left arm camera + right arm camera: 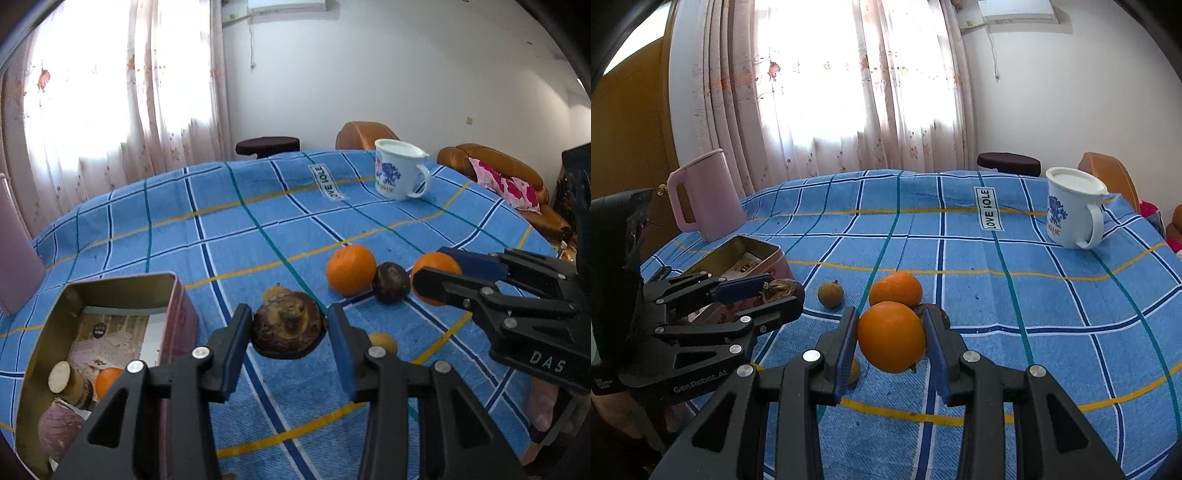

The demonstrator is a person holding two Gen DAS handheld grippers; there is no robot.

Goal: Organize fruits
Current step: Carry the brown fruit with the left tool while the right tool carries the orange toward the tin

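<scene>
While the left wrist view is looking down over the checked surface (pixel 258 206), the left hand-held gripper (pixel 290 338) is clamping one dark brown fruit (pixel 289 330), lifted beside the open tin (pixel 122 295). Ahead to its right, one orange (pixel 351 269) and one dark round fruit (pixel 390 282) are lying together. In the right wrist view, the right hand-held gripper (pixel 891 341) is angling downward, gripping a second orange (pixel 891 336); one small brown fruit (pixel 830 294) is sitting ahead-left, one white mug (pixel 1073 208) far ahead-right.
</scene>
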